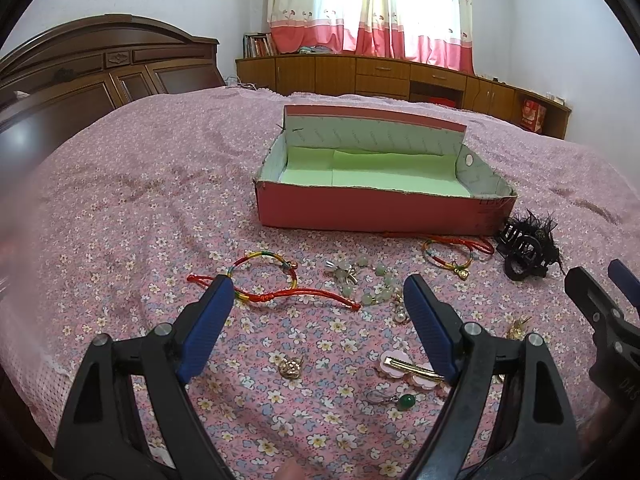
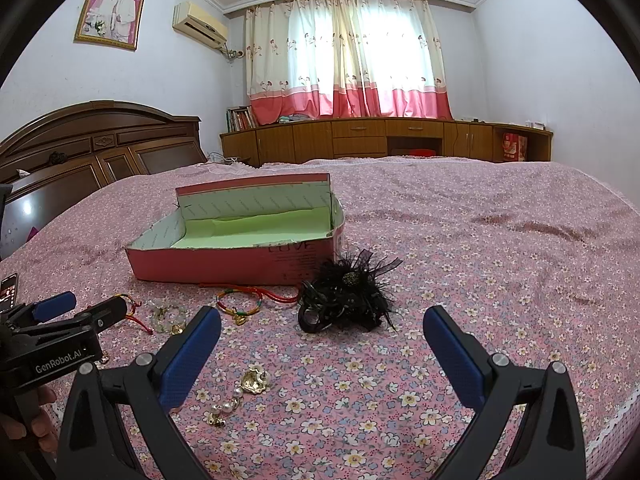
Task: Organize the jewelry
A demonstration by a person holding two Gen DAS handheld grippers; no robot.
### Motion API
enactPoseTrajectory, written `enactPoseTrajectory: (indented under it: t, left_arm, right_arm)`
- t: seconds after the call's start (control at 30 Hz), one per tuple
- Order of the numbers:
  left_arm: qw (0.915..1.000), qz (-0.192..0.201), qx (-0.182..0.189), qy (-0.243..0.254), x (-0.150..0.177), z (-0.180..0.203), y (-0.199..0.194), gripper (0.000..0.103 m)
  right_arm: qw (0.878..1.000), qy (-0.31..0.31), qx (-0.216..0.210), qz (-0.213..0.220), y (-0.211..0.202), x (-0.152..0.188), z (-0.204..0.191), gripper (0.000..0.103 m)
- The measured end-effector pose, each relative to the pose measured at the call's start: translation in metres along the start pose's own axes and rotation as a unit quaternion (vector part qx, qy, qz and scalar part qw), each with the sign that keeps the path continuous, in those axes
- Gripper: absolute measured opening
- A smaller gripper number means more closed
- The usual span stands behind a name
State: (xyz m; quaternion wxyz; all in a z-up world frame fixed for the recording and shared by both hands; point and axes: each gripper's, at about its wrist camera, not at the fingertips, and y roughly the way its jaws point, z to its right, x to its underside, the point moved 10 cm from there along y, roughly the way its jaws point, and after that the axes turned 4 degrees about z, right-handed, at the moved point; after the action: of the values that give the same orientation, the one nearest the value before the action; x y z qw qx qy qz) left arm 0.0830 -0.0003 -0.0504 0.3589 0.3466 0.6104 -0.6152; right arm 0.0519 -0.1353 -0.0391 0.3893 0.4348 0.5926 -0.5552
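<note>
The rainbow cord bracelet (image 1: 266, 276) lies on the bedspread (image 1: 120, 208) on the near side of the pink box (image 1: 376, 210), its red tails running crosswise, and it sits just ahead of the left gripper (image 1: 318, 292), wide open and empty. That arm looks nearer to it. The right gripper (image 2: 322, 326), equally spread and holding nothing, faces the black feathered hair clip (image 2: 346, 296) by the box's corner.

White lettering on the black body of the left gripper (image 2: 72, 312) reads "GenRobot.AI". The near red wall of the cardboard box (image 2: 240, 266) carries faint large letters that look like "LOVE", with smaller print beneath too blurred to read. On the right gripper (image 1: 600, 292), only "DAS" shows.
</note>
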Motion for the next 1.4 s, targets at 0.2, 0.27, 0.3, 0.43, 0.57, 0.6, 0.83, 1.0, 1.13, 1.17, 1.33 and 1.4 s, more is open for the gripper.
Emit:
enactPoseTrajectory:
  t: [0.2, 0.27, 0.3, 0.43, 0.57, 0.6, 0.83, 1.0, 1.13, 1.17, 1.33, 1.4]
  left_arm:
    - [1.0000, 0.000, 0.001, 0.000, -0.0001, -0.0001, -0.0002, 0.080]
    - [1.0000, 0.001, 0.000, -0.001, 0.0001, -0.0003, -0.0005, 0.080]
    - [1.0000, 0.001, 0.001, -0.001, 0.0004, -0.0006, -0.0006, 0.080]
    - [1.0000, 0.001, 0.001, 0.000, 0.0004, -0.0007, -0.0007, 0.080]
    - [1.0000, 0.001, 0.001, -0.001, -0.0004, 0.0001, -0.0013, 0.080]
    - [1.0000, 0.001, 0.001, -0.001, -0.0005, 0.0002, -0.0013, 0.080]
    - [1.0000, 0.002, 0.001, -0.001, -0.0007, 0.0005, -0.0017, 0.080]
    - [1.0000, 0.002, 0.001, -0.002, -0.0007, 0.0004, -0.0017, 0.080]
    - [1.0000, 0.003, 0.002, -0.002, -0.0023, 0.0017, -0.0020, 0.080]
    - [1.0000, 0.003, 0.002, -0.002, -0.0029, 0.0024, -0.0019, 0.080]
    - [1.0000, 0.004, 0.002, -0.001, -0.0033, 0.0036, -0.0026, 0.080]
    - [1.0000, 0.004, 0.002, -0.001, -0.0040, 0.0044, -0.0023, 0.080]
  right_arm:
    - [1.000, 0.000, 0.000, 0.000, -0.0003, -0.0003, 0.0002, 0.103]
    - [1.000, 0.000, 0.000, 0.000, -0.0004, -0.0003, 0.0002, 0.103]
    - [1.000, 0.000, 0.000, 0.000, -0.0003, -0.0002, 0.0002, 0.103]
    - [1.000, -0.001, 0.000, 0.000, -0.0014, -0.0010, 0.0005, 0.103]
    - [1.000, -0.001, 0.000, 0.000, -0.0013, -0.0010, 0.0005, 0.103]
    - [1.000, -0.001, 0.000, 0.000, -0.0014, -0.0010, 0.0004, 0.103]
    - [1.000, -0.001, 0.000, 0.001, -0.0016, -0.0010, 0.0006, 0.103]
    - [1.000, -0.001, 0.001, 0.000, -0.0021, -0.0012, 0.0005, 0.103]
    - [1.000, -0.001, 0.000, 0.001, -0.0018, -0.0013, 0.0005, 0.103]
    - [1.000, -0.001, 0.000, 0.001, -0.0018, -0.0014, 0.0005, 0.103]
    - [1.000, -0.001, 0.000, 0.001, -0.0021, -0.0015, 0.0004, 0.103]
    - [1.000, -0.001, 0.001, 0.001, -0.0022, -0.0016, 0.0004, 0.103]
